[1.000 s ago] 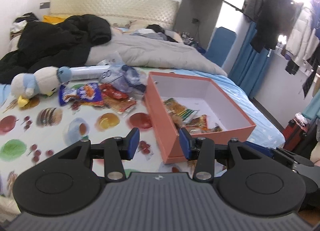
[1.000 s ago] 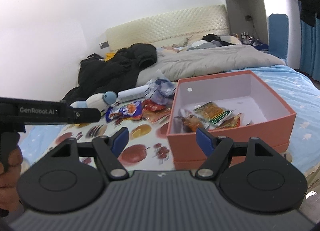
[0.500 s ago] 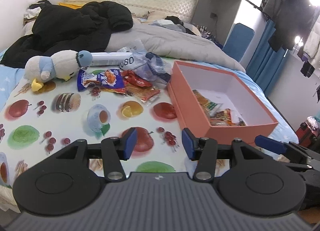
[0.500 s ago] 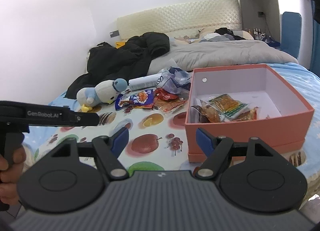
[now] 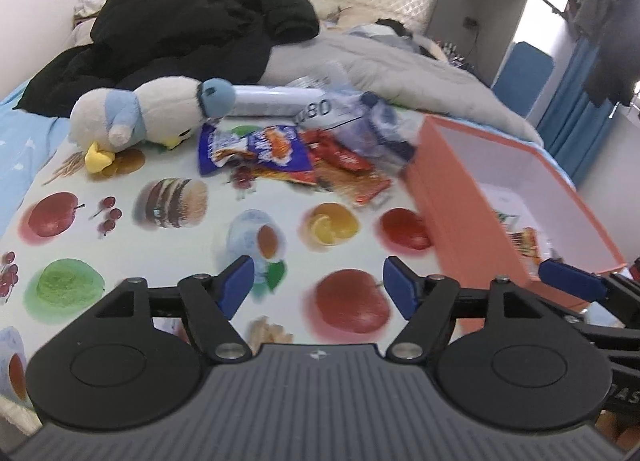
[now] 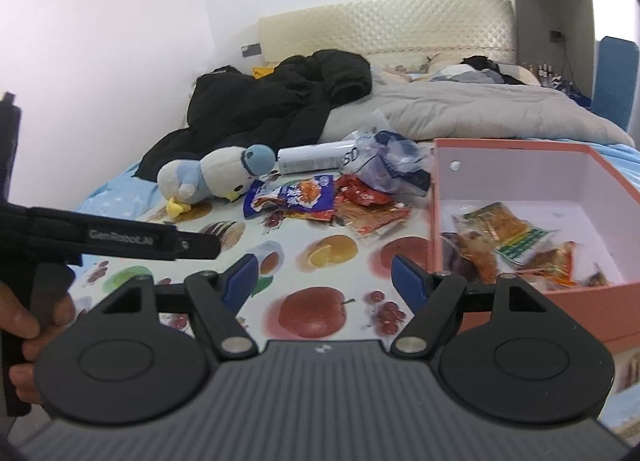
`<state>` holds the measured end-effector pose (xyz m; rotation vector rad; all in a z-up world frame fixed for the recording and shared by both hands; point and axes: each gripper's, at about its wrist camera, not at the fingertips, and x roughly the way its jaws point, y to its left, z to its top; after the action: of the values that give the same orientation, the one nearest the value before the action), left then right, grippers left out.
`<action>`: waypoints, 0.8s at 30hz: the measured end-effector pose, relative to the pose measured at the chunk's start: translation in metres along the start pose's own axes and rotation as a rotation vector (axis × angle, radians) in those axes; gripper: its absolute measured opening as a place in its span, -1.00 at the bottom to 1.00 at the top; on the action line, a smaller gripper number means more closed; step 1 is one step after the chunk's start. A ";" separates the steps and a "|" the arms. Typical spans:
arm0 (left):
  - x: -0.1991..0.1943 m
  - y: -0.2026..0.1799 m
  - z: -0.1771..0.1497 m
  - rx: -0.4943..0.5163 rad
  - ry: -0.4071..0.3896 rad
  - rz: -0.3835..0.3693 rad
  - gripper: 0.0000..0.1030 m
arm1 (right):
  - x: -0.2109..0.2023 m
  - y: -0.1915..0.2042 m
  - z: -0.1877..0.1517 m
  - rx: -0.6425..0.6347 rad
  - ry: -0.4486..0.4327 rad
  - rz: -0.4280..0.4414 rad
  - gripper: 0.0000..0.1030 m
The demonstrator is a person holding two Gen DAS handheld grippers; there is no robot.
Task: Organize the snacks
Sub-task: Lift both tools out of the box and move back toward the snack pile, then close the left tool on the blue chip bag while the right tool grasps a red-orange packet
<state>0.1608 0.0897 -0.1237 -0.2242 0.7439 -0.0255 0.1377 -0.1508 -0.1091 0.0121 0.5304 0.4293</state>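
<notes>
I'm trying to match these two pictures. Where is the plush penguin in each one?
Left wrist view: plush penguin, upper left, left of the blue snack bag.
Right wrist view: plush penguin, left of centre, left of that bag.
Shared landmark: the orange box.

Loose snack packets [image 6: 304, 197] beside orange box [image 6: 532, 297]

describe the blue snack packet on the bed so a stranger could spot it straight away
Start at the orange box on the fruit-print sheet and look left to the loose pile of wrappers. The blue snack packet lies at the pile's left end, beside the plush penguin. It is the only blue-purple packet; its neighbours are red and orange.
</notes>
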 end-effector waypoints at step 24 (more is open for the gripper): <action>0.212 0.113 0.076 -0.065 0.034 0.113 0.54 | 0.220 0.001 0.007 -0.151 0.124 -0.159 0.23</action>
<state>0.3620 0.1927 -0.2349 -0.2443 0.7907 0.1025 0.3108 -0.0611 -0.2102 -0.2013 0.6153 0.3153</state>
